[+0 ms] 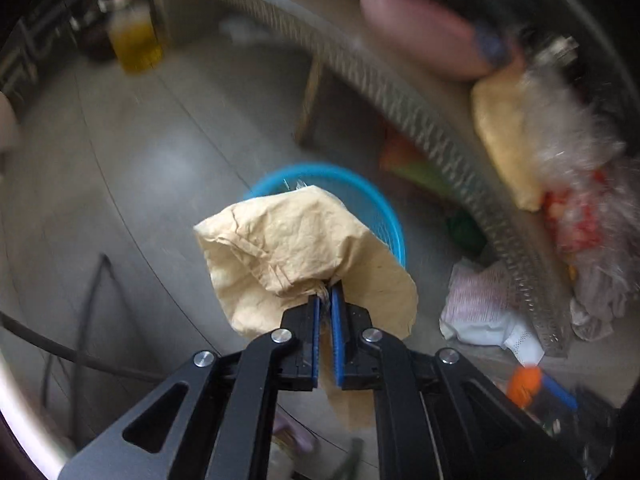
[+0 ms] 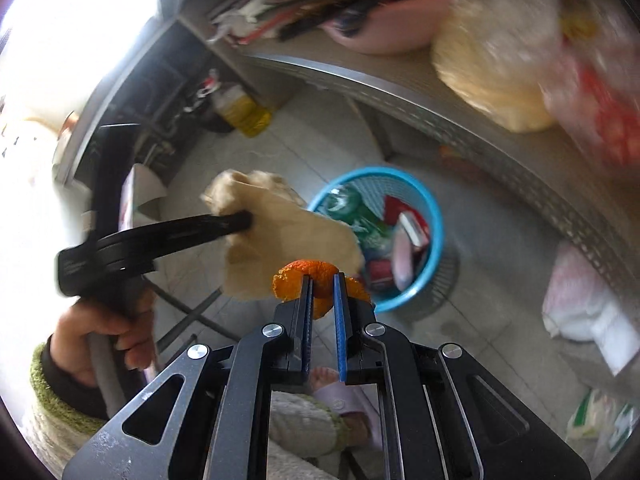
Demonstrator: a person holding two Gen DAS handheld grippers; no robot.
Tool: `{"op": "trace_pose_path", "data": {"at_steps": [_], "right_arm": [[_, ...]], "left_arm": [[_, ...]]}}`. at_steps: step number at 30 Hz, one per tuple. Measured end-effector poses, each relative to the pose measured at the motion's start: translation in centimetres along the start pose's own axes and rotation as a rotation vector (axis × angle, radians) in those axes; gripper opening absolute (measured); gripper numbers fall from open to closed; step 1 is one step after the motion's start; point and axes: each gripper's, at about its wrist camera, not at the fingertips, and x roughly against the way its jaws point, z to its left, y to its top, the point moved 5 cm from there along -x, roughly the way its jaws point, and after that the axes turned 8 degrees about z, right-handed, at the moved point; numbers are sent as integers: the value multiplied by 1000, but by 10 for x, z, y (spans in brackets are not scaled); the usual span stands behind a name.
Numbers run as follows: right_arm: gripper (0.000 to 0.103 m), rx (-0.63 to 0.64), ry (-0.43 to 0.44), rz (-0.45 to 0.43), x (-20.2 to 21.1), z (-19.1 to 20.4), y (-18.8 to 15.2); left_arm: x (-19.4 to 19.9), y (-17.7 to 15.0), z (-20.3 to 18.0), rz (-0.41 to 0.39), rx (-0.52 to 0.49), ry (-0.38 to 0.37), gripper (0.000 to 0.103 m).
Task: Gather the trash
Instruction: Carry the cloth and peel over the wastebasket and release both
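Grey tiled floor [image 2: 304, 148] under a metal shelf edge [image 2: 460, 120], cluttered above with a pink basin [image 2: 380, 36] and bagged goods, a bottle of yellow oil [image 2: 244, 112] standing further back on the tiles. Down on the floor, a blue mesh basket [image 2: 434, 216] already part-filled with wrappers and cartons [image 2: 404, 240] — the plain target for both loads. Left gripper [image 1: 327, 300] clamped nearly shut on a crumpled tan paper [image 1: 288, 248], the sheet bunched between the pads and ballooning forward so that it hides much of the basket rim [image 1: 384, 208] in the left wrist view. Right gripper [image 2: 322, 284] pinched close on a piece of orange peel [image 2: 308, 270], the peel curling out past both fingertips. Seen from the right wrist, the paper [image 2: 288, 224] hangs just short of the basket's near rim, not yet over the opening, a hand [image 2: 104, 340] gripping the left tool's handle at the lower left. Best done, judging from this: carry each load squarely over the open mouth before letting go, low enough that the light paper cannot drift off to the floor; release the paper first, since it blocks the line to the basket, then bring the peel in over the same gap. Worth opening wide on the paper — folds caught on the pads could drag it back out. Peel likely to drop cleanly, being small and stiff. Much of the surroundings blurred, so finer detail cannot be told.
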Motion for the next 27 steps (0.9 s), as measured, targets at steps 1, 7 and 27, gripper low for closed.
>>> {"op": "trace_pose_path", "data": {"at_steps": [1, 7, 27], "right_arm": [[9, -14, 0, 7, -2, -5, 0], [9, -61, -4, 31, -12, -28, -4], [39, 0, -62, 91, -86, 0, 39]], "left_arm": [[-15, 4, -2, 30, 9, 4, 6], [-76, 14, 1, 146, 133, -29, 32], [108, -36, 45, -183, 149, -154, 61]]}}
